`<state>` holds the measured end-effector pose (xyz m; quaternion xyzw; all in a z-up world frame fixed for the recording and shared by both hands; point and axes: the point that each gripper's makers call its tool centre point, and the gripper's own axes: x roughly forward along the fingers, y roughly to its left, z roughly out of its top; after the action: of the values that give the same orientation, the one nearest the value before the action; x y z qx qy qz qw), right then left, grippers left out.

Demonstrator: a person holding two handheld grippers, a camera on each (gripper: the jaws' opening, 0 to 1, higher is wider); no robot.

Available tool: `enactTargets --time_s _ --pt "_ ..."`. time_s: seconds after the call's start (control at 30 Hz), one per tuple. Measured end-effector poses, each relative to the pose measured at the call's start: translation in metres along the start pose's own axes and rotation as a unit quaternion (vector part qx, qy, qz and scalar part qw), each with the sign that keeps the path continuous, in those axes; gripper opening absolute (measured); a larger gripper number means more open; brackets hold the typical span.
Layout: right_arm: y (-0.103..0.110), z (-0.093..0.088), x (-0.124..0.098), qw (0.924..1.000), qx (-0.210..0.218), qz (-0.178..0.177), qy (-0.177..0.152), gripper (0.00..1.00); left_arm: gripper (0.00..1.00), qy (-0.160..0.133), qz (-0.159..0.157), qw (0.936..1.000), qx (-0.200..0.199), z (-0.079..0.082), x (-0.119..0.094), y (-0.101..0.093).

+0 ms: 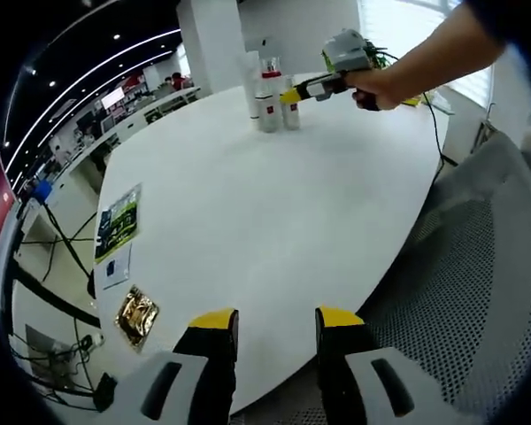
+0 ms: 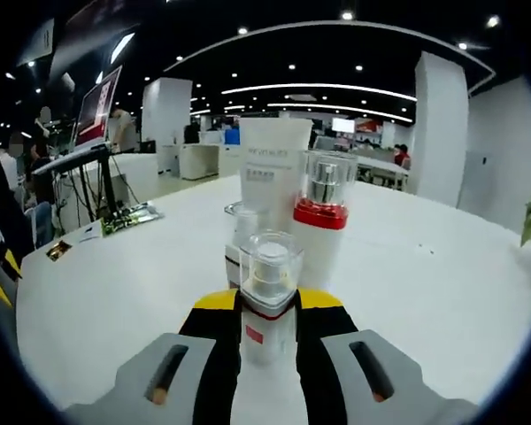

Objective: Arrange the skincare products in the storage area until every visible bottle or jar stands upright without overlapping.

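right tongs (image 2: 267,310) clamped on an upright clear-capped bottle (image 2: 267,292) on the white bench (image 1: 248,204), beside the red-collared bottle (image 2: 320,226). left tongs (image 1: 277,320) wide, holding nothing.

You have a smooth, matt white table (image 1: 248,221) under glossy plastic skincare bottles (image 2: 270,301), clear-capped with shiny silver collars, beside a matt white tube (image 2: 273,168), while a glossy gold foil packet (image 1: 136,314) and printed paper leaflet (image 1: 117,221) lie near a grey mesh chair (image 1: 460,274).
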<state>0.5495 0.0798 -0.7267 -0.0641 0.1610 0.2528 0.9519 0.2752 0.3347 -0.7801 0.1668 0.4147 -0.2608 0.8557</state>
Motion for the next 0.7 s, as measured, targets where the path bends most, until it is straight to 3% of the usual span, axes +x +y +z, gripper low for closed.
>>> enactTargets --time_s 0.7 --pt "0.002 0.002 0.01 0.9991 0.001 0.016 0.039 0.23 0.35 -0.006 0.001 1.0 0.007 0.003 -0.001 0.001"
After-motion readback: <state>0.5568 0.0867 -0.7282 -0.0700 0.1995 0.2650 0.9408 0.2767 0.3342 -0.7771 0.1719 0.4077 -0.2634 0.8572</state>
